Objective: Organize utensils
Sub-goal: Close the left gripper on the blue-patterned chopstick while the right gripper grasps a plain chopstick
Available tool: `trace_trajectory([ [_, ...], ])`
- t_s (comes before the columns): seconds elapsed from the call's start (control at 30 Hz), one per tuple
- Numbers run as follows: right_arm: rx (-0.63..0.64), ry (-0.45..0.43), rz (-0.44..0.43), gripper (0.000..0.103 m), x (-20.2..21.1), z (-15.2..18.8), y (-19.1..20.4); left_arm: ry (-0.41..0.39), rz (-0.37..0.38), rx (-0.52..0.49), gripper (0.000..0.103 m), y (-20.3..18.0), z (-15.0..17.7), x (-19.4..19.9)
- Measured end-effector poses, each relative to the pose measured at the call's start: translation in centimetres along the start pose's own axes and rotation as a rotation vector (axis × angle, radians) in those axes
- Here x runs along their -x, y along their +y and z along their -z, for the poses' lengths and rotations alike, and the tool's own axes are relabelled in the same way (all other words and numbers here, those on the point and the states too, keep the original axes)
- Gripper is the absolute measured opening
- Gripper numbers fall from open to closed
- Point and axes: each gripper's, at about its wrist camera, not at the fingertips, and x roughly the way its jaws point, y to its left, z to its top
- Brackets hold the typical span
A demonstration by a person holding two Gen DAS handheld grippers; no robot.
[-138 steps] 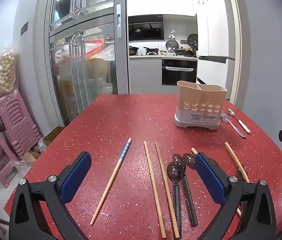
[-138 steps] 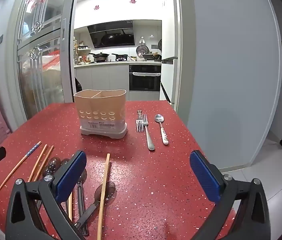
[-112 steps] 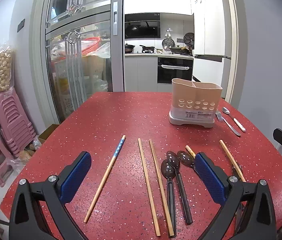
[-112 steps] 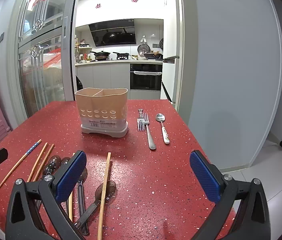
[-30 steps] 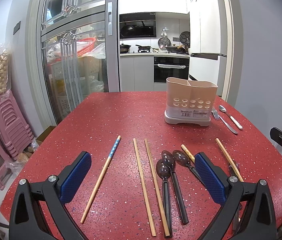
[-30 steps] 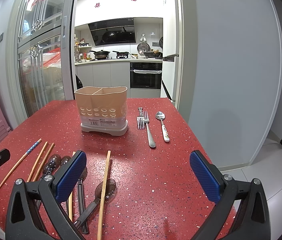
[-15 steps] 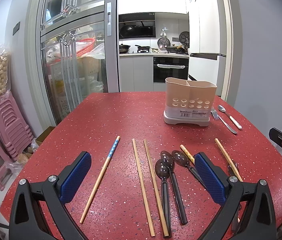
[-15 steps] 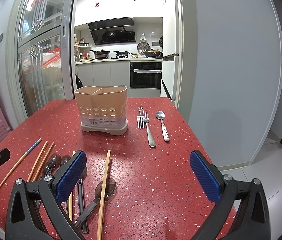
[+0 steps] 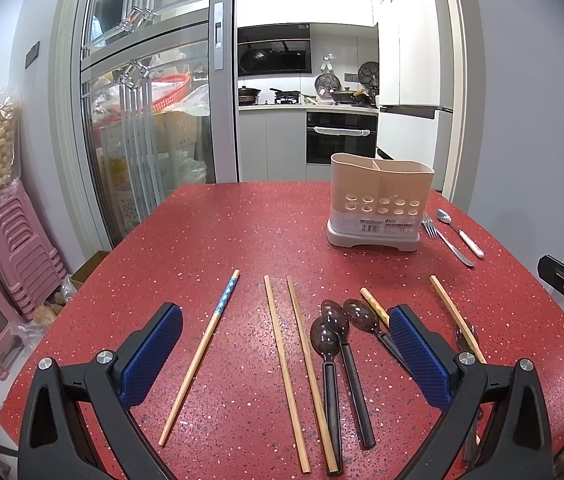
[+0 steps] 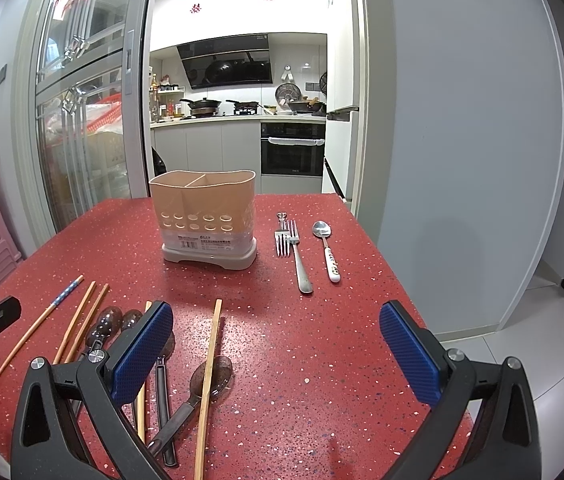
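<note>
A beige two-compartment utensil holder [image 9: 379, 204] [image 10: 206, 220] stands empty toward the back of the red table [image 9: 242, 240]. Wooden chopsticks [image 9: 293, 360], one with a blue-patterned end [image 9: 202, 352], lie near the front beside several dark plastic spoons [image 9: 333, 356]. Another chopstick [image 10: 208, 376] lies across a dark spoon [image 10: 212, 372]. Metal forks [image 10: 295, 252] and a white-handled spoon [image 10: 327, 250] lie right of the holder. My left gripper [image 9: 282, 348] is open and empty above the chopsticks. My right gripper [image 10: 276, 350] is open and empty above the table's front right.
The table's right edge [image 10: 401, 288] drops to a tiled floor. Pink stools [image 9: 6, 248] stand stacked at the left by a glass sliding door [image 9: 142, 120]. A kitchen lies behind the table.
Both grippers stay open and almost still. The left wrist view has drifted slightly, so the holder and utensils sit a little lower and to the left.
</note>
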Motion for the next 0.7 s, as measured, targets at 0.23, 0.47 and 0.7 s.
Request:
trace_trajectory([
  [0.23,0.004,0.017,-0.010,0.103,-0.2,-0.1,0.1,0.013,0.005,0.002,0.103,0.6,0.0,-0.4],
  [0.47,-0.012,0.101,-0.068,0.103,-1.8,-0.6,-0.3,0.050,-0.007,-0.011,0.103,1.1,-0.1,-1.8],
  [0.7,-0.002,0.240,-0.151,0.103,-4.9,-1.3,-0.2,0.137,-0.059,-0.011,0.103,2.9,-0.5,-4.7],
])
